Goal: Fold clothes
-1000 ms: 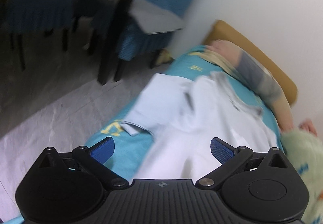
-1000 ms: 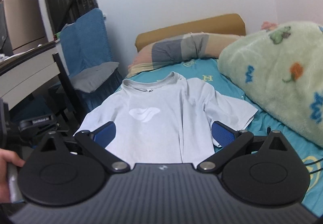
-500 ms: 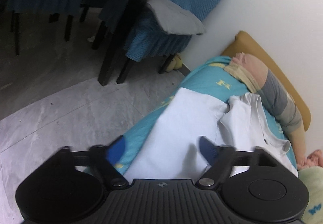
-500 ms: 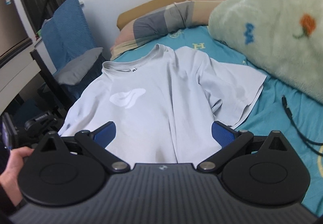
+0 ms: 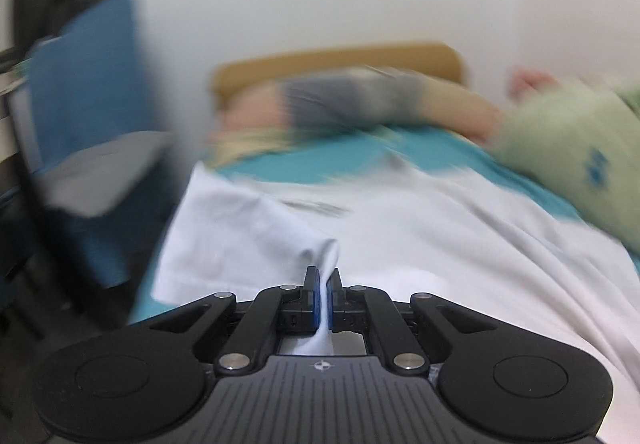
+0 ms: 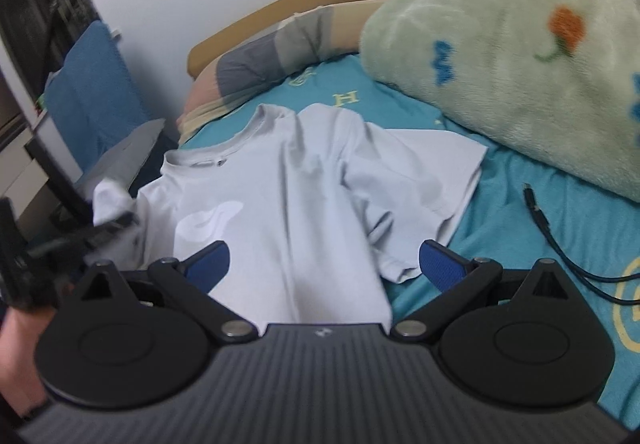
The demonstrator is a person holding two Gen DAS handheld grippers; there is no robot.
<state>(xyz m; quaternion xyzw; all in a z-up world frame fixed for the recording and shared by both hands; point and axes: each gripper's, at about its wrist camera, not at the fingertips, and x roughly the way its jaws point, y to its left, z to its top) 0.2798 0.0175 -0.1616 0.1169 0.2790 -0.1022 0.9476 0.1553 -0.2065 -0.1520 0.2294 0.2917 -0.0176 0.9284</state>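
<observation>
**Garment.** White T-shirt (image 6: pixel 288 196) lies front-up on the teal sheet (image 6: pixel 520 204), collar toward the pillow (image 6: pixel 280 44), hem toward the right gripper's camera. Right sleeve spread flat; left sleeve bunched and raised.

**Left gripper** (image 5: pixel 323 286): fingers closed to a narrow slit w/ a pinch of shirt fabric between the pads; cloth runs back thru the slit toward the gripper body. Fabric tents up ahead of the fingertips. Left-wrist view is motion-blurred; exact grasp pt (sleeve edge vs. side seam) cannot be confirmed there. In the right-wrist view the left gripper (image 6: pixel 116 222) sits at the lifted left sleeve.

**Right gripper** (image 6: pixel 324 264): fingers spread wide, nothing held. Shirt body lies between and ahead of the fingertips; lower right side of the shirt is just inboard of the right finger.

**Handling (est.).**
- Light, thin knit; soft, no stiffness. Drapes and wrinkles under its own wt.
- Low slip risk in rubber pads, but a shallow pinch may pull out.
- Not fragile; may drag on the sheet.

**Grasp pts (recommended).** Take sleeve or shoulder seam and hem corner on the same side; double-layer edges hold best. Avoid mid-panel pinches: they tent.

**Nearby.** Black cable (image 6: pixel 540 220) right of the right finger; green blanket (image 6: pixel 520 44) beyond it.
</observation>
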